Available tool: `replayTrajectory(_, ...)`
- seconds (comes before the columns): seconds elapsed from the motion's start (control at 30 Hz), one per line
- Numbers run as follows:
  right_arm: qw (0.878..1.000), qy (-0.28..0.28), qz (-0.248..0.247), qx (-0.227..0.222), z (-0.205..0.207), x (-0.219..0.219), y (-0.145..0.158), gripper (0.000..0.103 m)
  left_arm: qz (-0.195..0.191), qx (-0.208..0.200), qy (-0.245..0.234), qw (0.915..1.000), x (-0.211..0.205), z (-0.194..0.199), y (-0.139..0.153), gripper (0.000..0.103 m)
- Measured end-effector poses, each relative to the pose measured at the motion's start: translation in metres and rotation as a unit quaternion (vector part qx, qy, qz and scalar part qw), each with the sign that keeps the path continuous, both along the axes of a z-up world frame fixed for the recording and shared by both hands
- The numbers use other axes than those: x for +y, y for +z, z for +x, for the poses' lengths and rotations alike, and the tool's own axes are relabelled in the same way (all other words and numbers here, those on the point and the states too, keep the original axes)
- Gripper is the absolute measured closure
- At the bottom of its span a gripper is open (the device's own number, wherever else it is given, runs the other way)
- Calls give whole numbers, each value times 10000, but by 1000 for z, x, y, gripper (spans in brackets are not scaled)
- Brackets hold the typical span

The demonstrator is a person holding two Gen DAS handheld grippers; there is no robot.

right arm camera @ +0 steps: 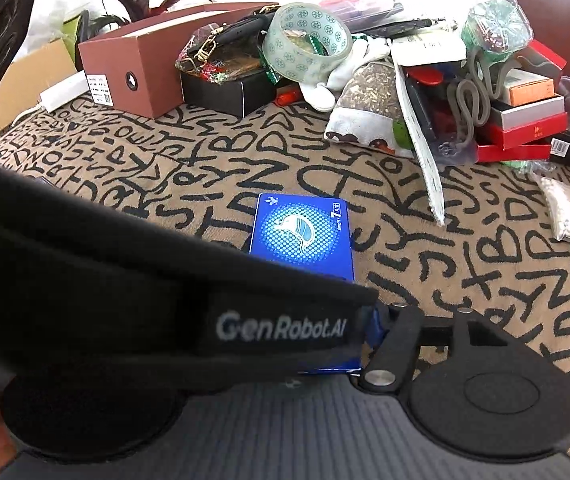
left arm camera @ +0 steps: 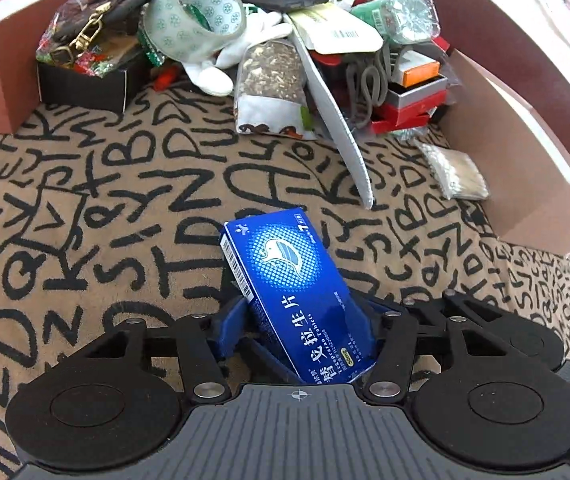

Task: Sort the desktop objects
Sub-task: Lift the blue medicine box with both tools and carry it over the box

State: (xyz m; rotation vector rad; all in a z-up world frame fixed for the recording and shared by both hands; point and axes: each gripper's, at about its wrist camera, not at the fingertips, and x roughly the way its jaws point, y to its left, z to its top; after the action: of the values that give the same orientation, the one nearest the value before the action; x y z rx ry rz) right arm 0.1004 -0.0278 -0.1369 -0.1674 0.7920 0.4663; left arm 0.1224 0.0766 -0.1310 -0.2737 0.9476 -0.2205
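The jaws of the left gripper are clenched on a blue box, their blue fingers pressing its two long edges. The box runs deep between them, tilted so its barcode side faces up on the left, and its far end sticks out ahead of the jaws over the lettered cloth that covers the desk. In the right wrist view the same box lies straight ahead of the right gripper. One blue finger sits just beside the box's right edge, but a black strap crosses in front and hides the other finger, so I cannot tell whether those jaws are grasping it or released. Ahead of the left jaws and a little to the right, a white flat strip slants down from a heap of clutter. In that heap, far ahead, lie a roll of tape, a white glove and a stack of red boxes. A brown shoebox stands far ahead to the left. To the right a bag of cotton swabs lies against a cardboard box.
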Motion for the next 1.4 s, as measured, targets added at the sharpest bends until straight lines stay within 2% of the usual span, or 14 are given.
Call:
replayTrajectory(0.1,10000,-14,-52,14,0,0,0,33,-101,-28,-8,9999,2,0,-1,34)
replayTrajectory(0.5,9997,-47,-244,68,-5,1,3,33,-117,-51,-162,9998,1,-1,-2,36)
replayTrajectory(0.6,9996,-60,-279,68,-6,2,4,37,-44,-70,-151,9999,-1,-2,-2,37)
replayTrajectory(0.67,9995,-53,-290,71,-7,0,5,38,-41,-61,-156,9999,-1,-2,-1,38)
replayTrajectory(0.77,9996,-39,-269,100,-7,-3,5,39,6,-59,-188,9998,-2,-2,-1,46)
replayTrajectory(1.0,9996,-85,-202,159,-11,-10,6,39,42,-27,-170,9998,-9,-5,3,50)
replayTrajectory(1.17,9997,-149,-77,184,-17,-24,9,39,50,-30,-179,9998,-19,-7,11,53)
replayTrajectory(1.4,9994,-273,184,-49,-23,-54,26,39,293,-335,-278,9986,-54,-13,36,54)
